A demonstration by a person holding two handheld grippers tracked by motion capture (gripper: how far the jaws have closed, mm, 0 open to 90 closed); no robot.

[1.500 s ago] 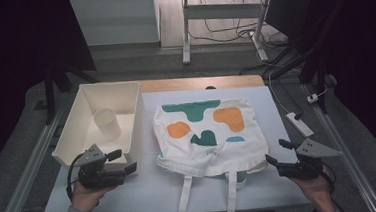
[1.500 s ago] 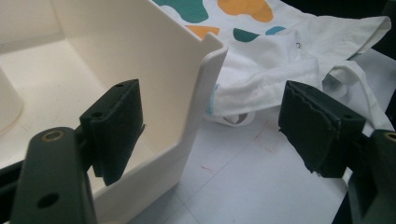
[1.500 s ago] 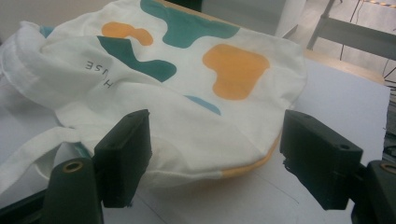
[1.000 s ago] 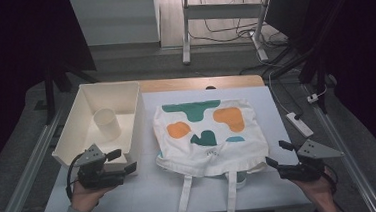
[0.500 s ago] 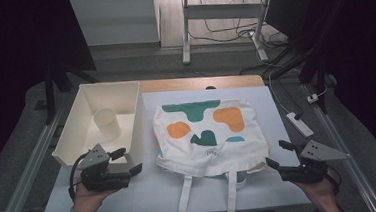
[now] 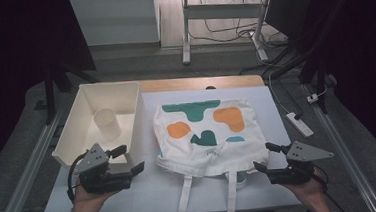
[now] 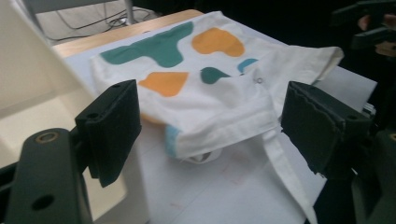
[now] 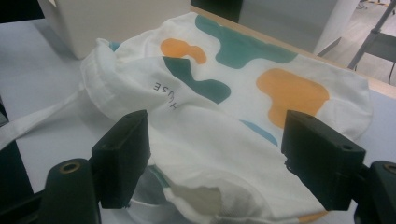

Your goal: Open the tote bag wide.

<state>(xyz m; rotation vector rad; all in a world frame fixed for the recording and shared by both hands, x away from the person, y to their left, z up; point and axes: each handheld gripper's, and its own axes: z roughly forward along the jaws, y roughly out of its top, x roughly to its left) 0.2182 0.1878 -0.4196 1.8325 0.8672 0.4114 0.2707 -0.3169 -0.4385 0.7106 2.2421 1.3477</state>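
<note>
A white tote bag [image 6: 205,135] printed with green and orange shapes lies flat on the white table sheet [image 6: 152,193], its mouth and two straps [image 6: 185,199] toward me. A pale round thing [image 7: 198,156] pokes out under the bag's open edge. My left gripper [image 6: 131,158] hovers open just left of the bag's near corner, nothing between its jaws. In its own view the bag [image 7: 210,93] lies ahead of the left gripper [image 7: 215,126]. My right gripper [image 6: 262,156] stands open at the bag's near right corner. The right gripper [image 8: 215,154] frames the bag [image 8: 224,116] without touching it.
A white bin [image 6: 74,126] stands at the left with a white cup [image 6: 107,122] upright inside. A wooden table edge [image 6: 199,82] runs behind the sheet. A power strip [image 6: 299,123] and cables lie on the floor to the right.
The left gripper has lifted slightly and edged toward the bag. The right gripper has slid a little leftward toward the bag's corner. The bag has not moved.
</note>
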